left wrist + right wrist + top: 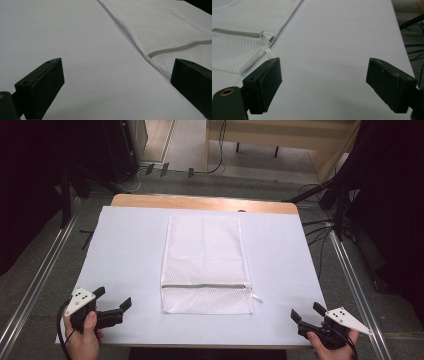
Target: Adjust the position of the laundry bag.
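Lying flat mid-table, the mesh laundry bag (206, 265) has its zipper (202, 286) near your edge. Your left gripper (111, 301) and right gripper (305, 311) flank it, jaws spread, empty. Approach the zipper pull (262, 35) low from the bag's right.

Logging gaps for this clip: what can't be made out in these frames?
- Mesh bag contents: high view, weave hides them.
- Zipper pull: right gripper view, too blurred to read.
- Bag's far end: left gripper view, cut off by the top edge.
- Left gripper and right gripper: open, nothing between the jaws.
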`<state>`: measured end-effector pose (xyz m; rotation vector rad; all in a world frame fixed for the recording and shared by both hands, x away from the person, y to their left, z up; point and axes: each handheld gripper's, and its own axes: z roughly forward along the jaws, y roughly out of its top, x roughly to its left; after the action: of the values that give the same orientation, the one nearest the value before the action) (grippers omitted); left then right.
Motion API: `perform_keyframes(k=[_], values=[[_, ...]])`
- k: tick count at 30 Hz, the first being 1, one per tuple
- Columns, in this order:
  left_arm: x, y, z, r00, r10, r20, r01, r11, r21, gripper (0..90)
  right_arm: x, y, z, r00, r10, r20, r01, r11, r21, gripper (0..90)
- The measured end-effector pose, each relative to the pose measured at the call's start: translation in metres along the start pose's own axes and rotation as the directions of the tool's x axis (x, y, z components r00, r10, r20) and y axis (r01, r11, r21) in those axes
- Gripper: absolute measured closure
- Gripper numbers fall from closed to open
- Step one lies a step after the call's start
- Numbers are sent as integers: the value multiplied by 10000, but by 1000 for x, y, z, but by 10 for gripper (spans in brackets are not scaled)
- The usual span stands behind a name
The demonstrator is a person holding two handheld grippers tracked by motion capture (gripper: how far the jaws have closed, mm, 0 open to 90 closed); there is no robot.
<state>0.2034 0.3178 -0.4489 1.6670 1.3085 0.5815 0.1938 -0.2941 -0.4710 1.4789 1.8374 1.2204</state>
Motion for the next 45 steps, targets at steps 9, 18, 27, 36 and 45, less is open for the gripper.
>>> perform_keyframes(k=[9, 18, 27, 36, 45], values=[[-20, 5, 16, 9999, -160, 41, 159, 9998, 118, 41, 5, 3, 3, 10000, 0, 28, 0, 10000, -5, 145], [-49, 8, 47, 9926, -1105, 504, 1062, 9910, 814, 279, 13, 7, 6, 10000, 43, 28, -43, 10000, -18, 147], [-84, -4, 58, 9916, -814, 1009, 594, 9772, 2041, 336, 13, 5, 8, 10000, 27, -8, -26, 9999, 157, 147], [-97, -10, 60, 9980, 291, 561, -424, 9669, 2516, 619, 14, 2, 8, 9998, 23, -194, -18, 9996, 278, 286], [-95, -8, 61, 9910, 610, 1192, -919, 9571, 2747, 900, 20, 1, 11, 9959, -379, -816, 403, 9988, 276, 359]])
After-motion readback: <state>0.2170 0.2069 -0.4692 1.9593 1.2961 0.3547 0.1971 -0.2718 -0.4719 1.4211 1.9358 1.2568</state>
